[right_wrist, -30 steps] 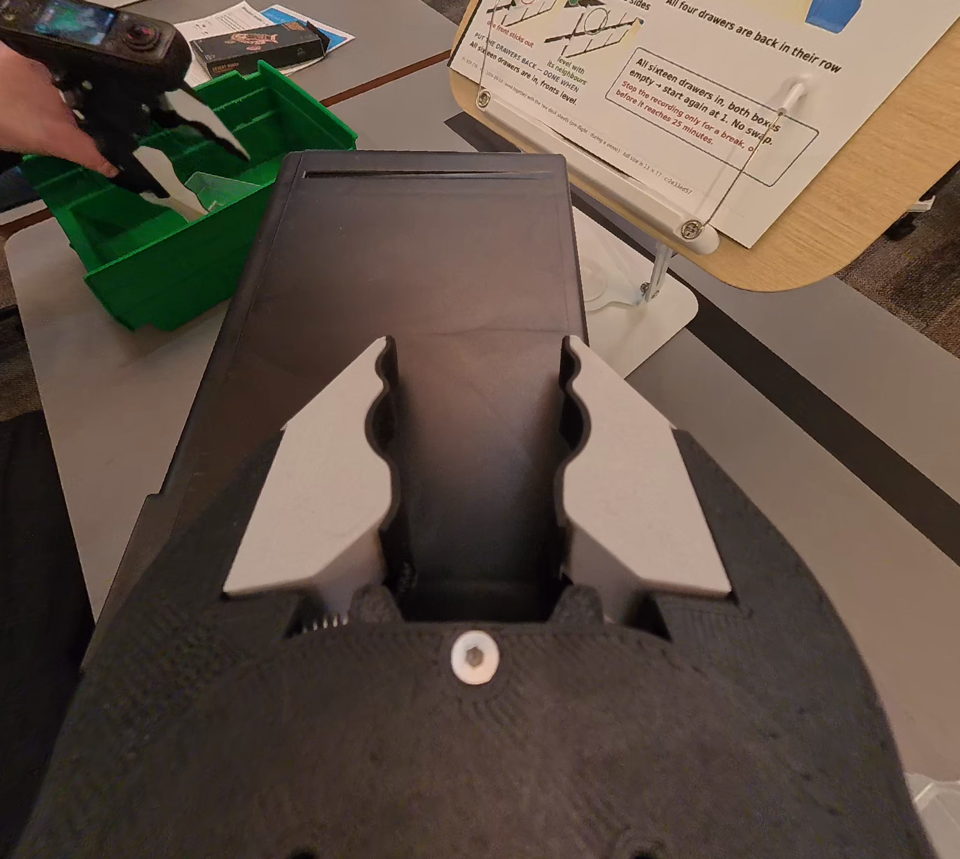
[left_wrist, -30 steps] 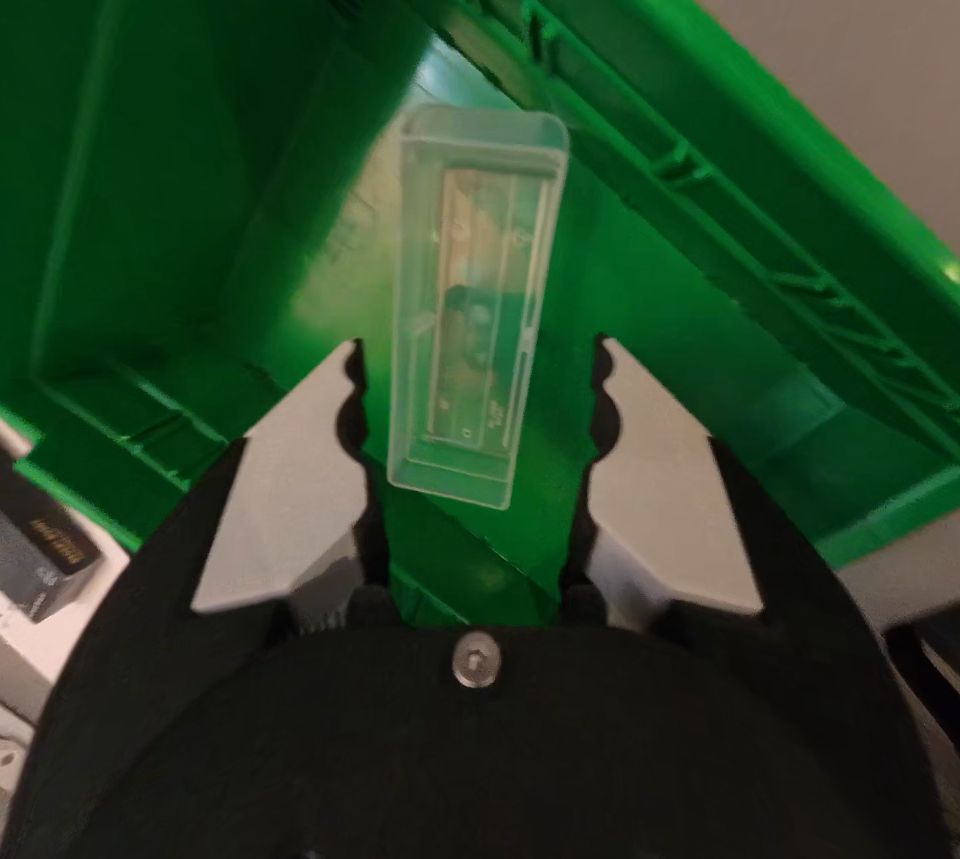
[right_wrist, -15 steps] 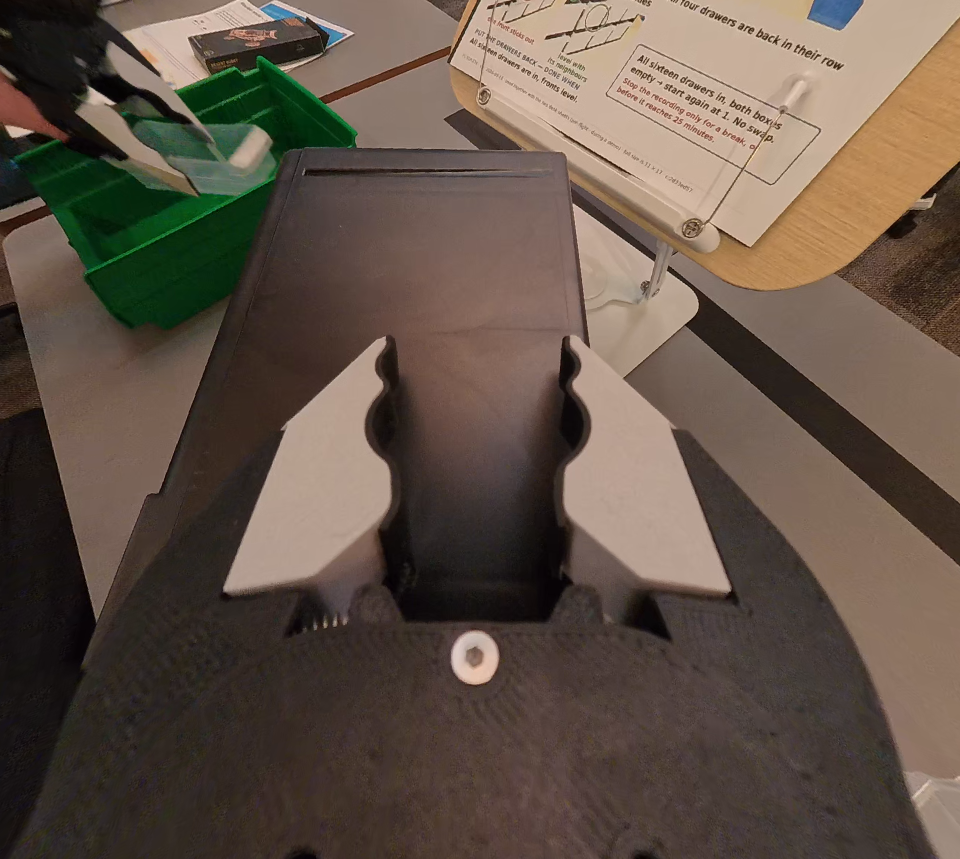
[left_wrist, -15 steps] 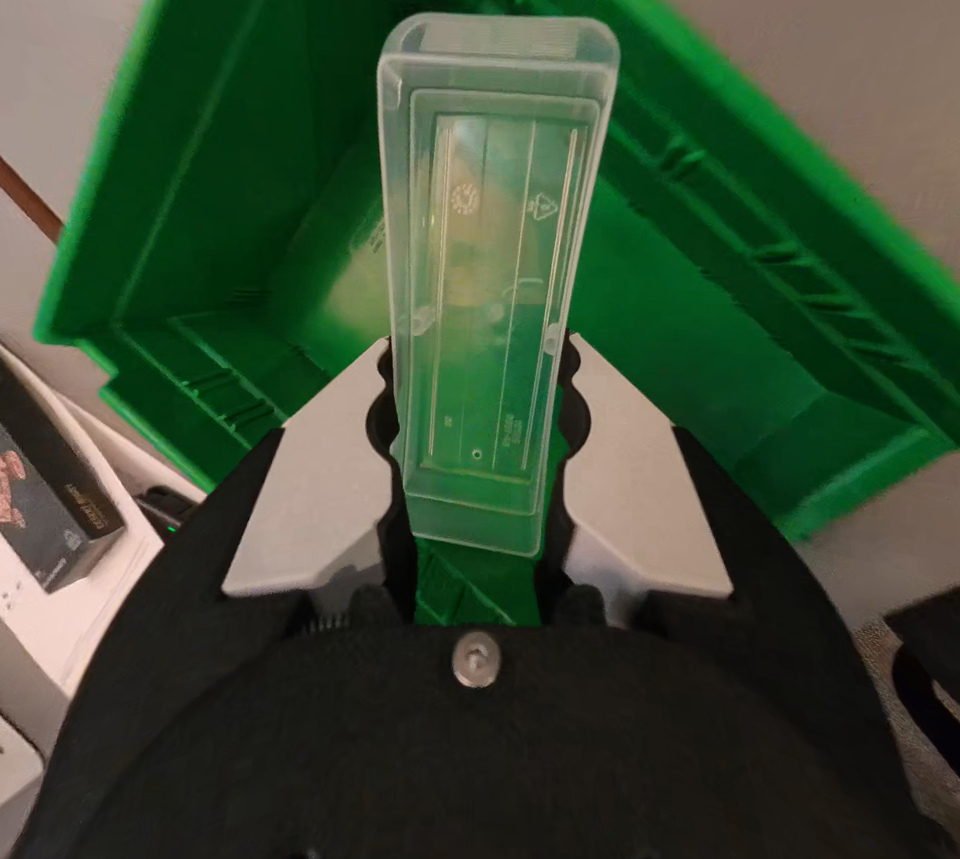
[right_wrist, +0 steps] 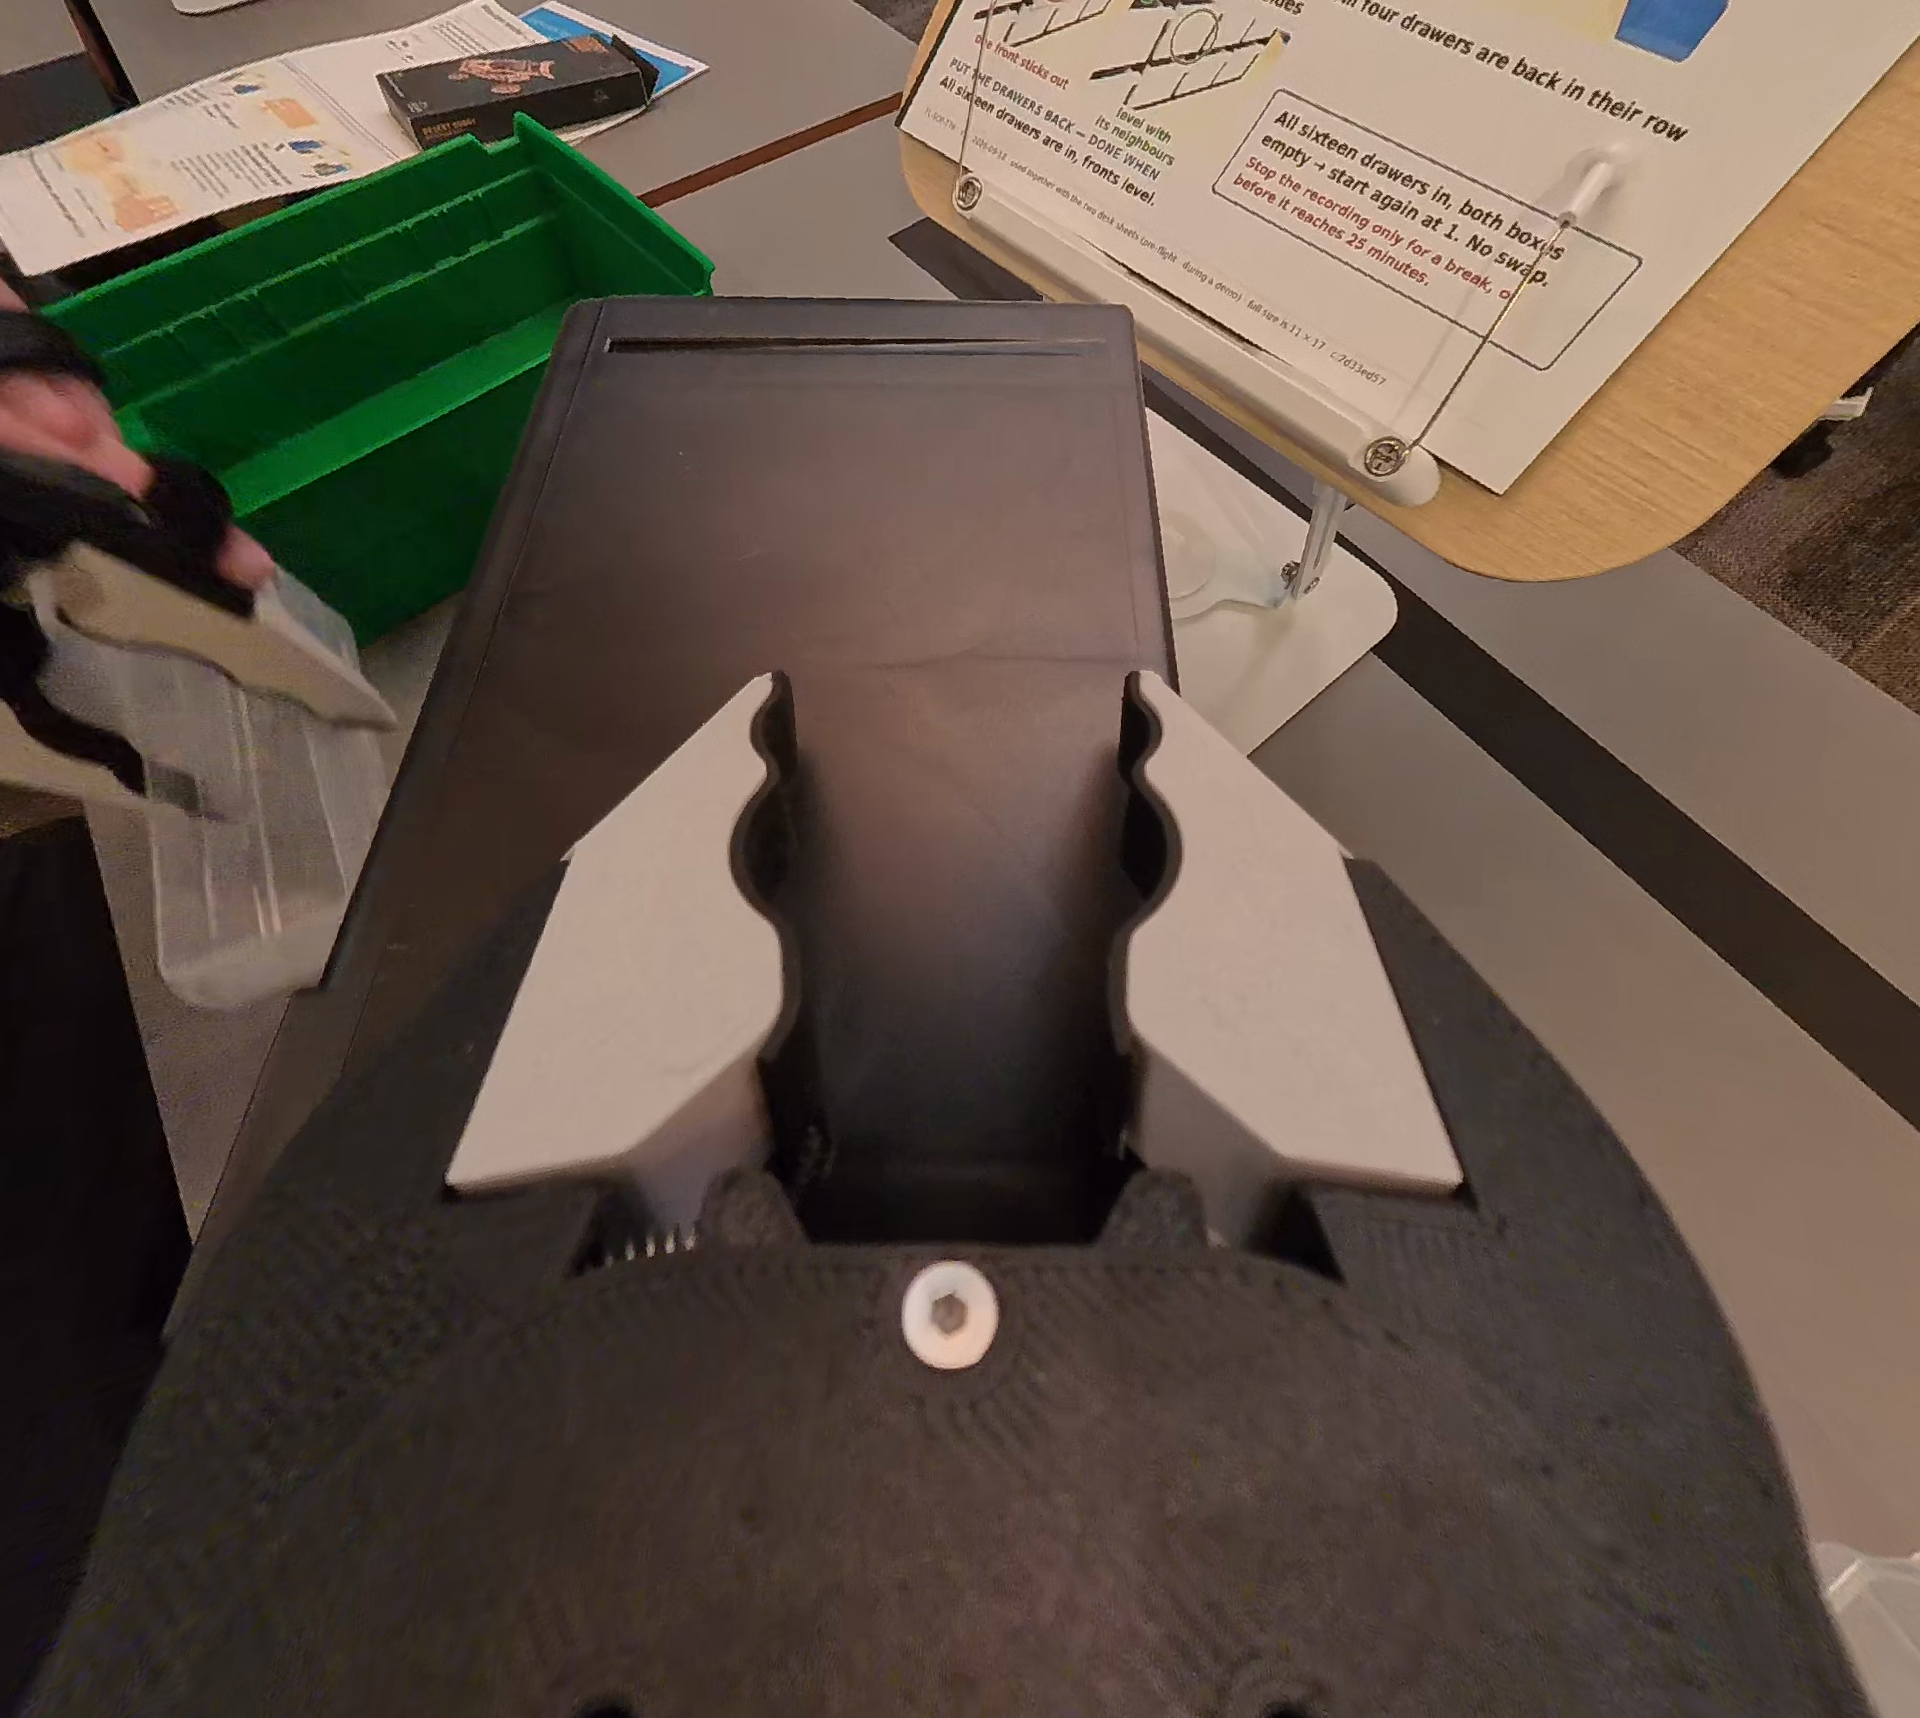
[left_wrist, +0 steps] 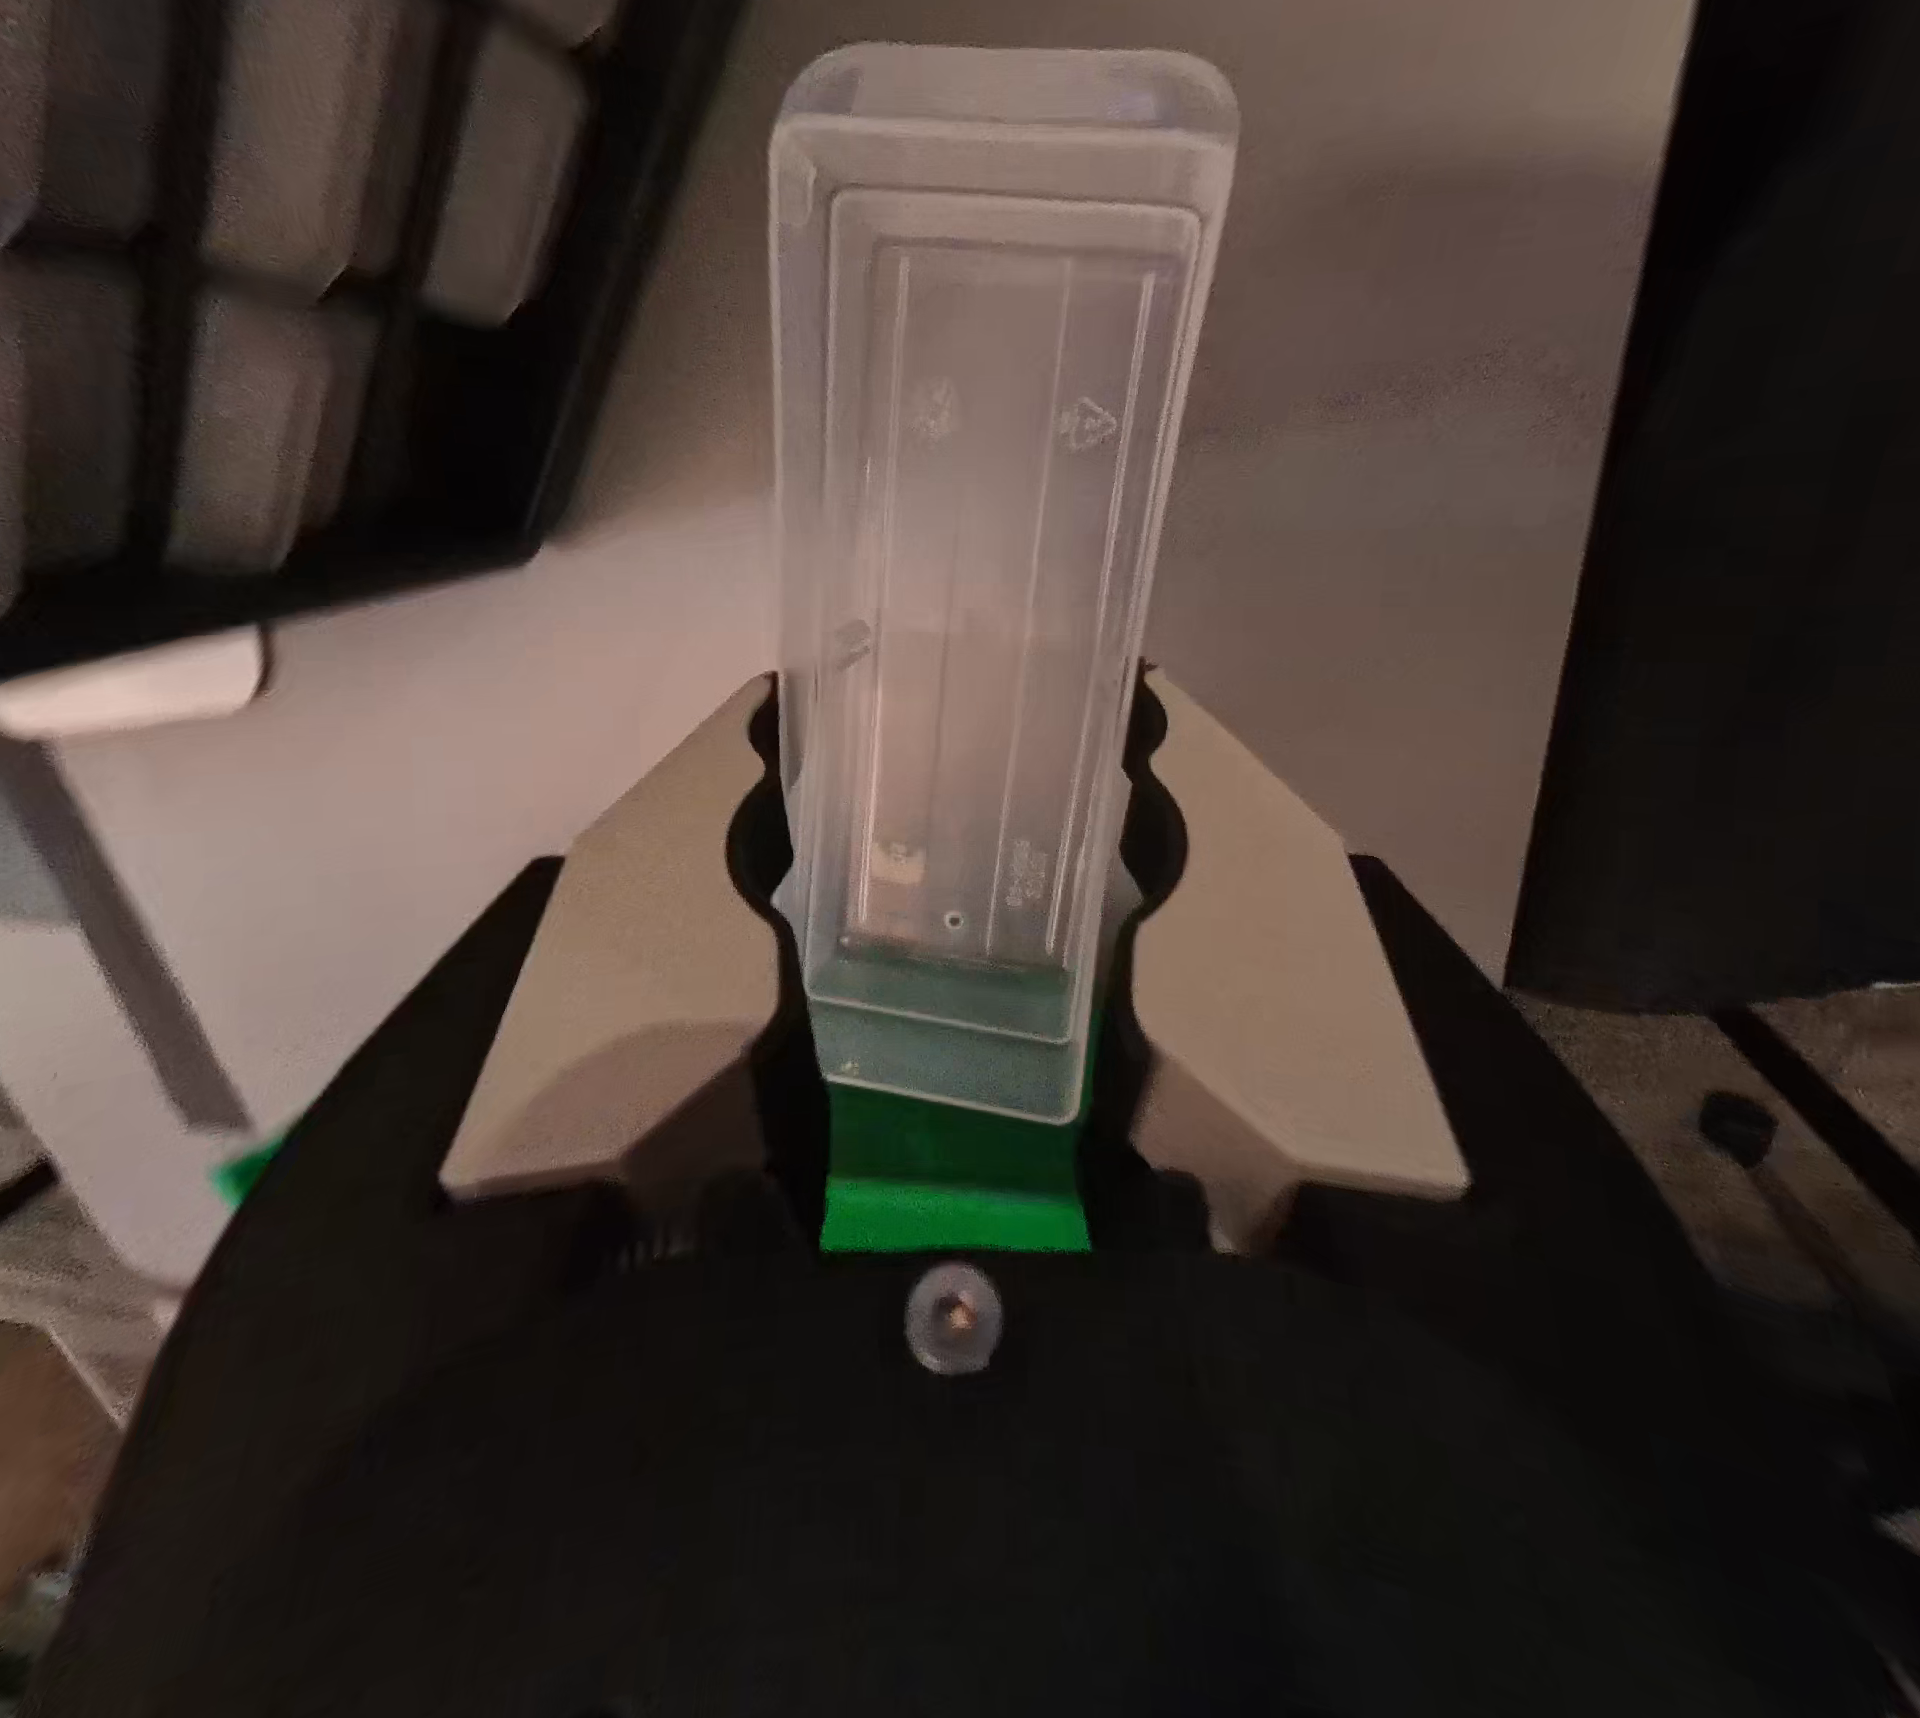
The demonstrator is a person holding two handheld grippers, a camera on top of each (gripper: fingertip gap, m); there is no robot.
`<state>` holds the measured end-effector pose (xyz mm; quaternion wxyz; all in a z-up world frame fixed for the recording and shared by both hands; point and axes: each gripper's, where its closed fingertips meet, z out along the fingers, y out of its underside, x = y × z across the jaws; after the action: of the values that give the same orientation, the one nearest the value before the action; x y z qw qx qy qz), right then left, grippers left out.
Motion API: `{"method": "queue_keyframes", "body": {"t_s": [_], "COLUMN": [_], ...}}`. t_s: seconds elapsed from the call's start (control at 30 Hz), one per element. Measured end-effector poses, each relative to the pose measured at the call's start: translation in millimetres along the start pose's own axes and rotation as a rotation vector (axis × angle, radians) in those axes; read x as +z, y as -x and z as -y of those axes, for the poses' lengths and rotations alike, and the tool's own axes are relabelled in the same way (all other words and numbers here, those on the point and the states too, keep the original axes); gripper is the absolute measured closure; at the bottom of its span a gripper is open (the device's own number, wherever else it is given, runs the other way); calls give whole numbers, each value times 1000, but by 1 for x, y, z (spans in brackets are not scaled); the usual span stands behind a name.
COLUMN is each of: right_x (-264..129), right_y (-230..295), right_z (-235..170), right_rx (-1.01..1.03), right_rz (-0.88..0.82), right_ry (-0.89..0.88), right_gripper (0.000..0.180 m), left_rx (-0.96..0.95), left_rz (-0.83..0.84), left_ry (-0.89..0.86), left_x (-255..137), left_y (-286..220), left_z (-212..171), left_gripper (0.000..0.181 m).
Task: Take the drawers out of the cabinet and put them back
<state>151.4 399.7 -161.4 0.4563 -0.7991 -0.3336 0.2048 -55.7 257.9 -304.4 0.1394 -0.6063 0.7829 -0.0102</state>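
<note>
My left gripper (left_wrist: 956,676) is shut on a clear plastic drawer (left_wrist: 997,473), gripping its two long sides near one end, and holds it in the air. The black cabinet's front grid of drawers (left_wrist: 260,162) shows blurred at the upper left. In the right wrist view the left gripper (right_wrist: 260,733) and its drawer (right_wrist: 249,879) hang just left of the cabinet's near left edge. My right gripper (right_wrist: 953,681) is open and empty, with its fingers over the cabinet's flat black top (right_wrist: 862,505).
An empty green bin (right_wrist: 395,359) stands on the grey table, left of the cabinet. Behind it lie papers and a small black box (right_wrist: 520,89). An instruction board on a stand (right_wrist: 1455,110) rises at the right. A person's hand (right_wrist: 62,432) holds the left gripper.
The left gripper closed on the drawer in the green bin, lifted it out and carried it toward the cabinet's front. The right gripper has stayed on the cabinet top.
</note>
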Motion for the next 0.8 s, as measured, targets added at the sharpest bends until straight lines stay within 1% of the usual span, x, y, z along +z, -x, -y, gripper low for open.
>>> {"method": "queue_keyframes", "body": {"t_s": [0.1, 0.17, 0.23, 0.27, 0.3, 0.33, 0.37, 0.4, 0.47, 0.5, 0.57, 0.67, 0.7, 0.73, 0.77, 0.8], "right_x": [0, 0, 0, 0, 0, 0, 0, 0, 0, -1, -1, -1, -1, -1, -1, -1], "right_y": [0, 0, 0, 0, 0, 0, 0, 0, 0, 0, 0, 0, 0, 0, 0, 0], "right_z": [0, 0, 0, 0, 0, 0, 0, 0, 0, 0, 0, 0, 0, 0, 0, 1], "right_rx": [0, 0, 0, 0, 0, -1, -1, -1, -2, -3, -3, -3, -3, -3, -2, -2], "right_rz": [0, 0, 0, 0, 1, 2, 2, 3, 4, 5, 6, 6, 6, 5, 5, 5], "right_ry": [3, 0, -1, -2, -3, -4, -6, -7, -8, -9, -12, -13, -13, -14, -16, -17], "right_gripper": [117, 117, 117, 117, 117, 117, 117, 118, 118, 118, 118, 118, 118, 119, 119, 119], "left_rx": [83, 140, 151, 148, 128, 86, 42, 1, -123, -196, -337, -510, -552, -591, -619, -637], "left_rz": [-52, -76, -97, -115, -114, -101, -92, -76, -59, -80, -118, -220, -268, -289, -281, -299], "left_ry": [33, 63, 102, 102, 105, 123, 127, 102, 23, -30, -102, -123, -110, -85, -51, -45], "left_x": [34, 52, 66, 71, 74, 74, 71, 65, 49, 41, 31, 37, 44, 53, 63, 70], "left_y": [-13, -19, -19, -20, -19, -15, -12, -9, -9, -14, -28, -54, -64, -70, -70, -73], "left_z": [15, 16, 11, 10, 9, 6, 5, 9, 25, 37, 59, 77, 80, 80, 77, 77], "left_gripper": [118, 117, 115, 113, 100, 86, 79, 78, 78, 81, 98, 107, 105, 98, 93, 95]}}
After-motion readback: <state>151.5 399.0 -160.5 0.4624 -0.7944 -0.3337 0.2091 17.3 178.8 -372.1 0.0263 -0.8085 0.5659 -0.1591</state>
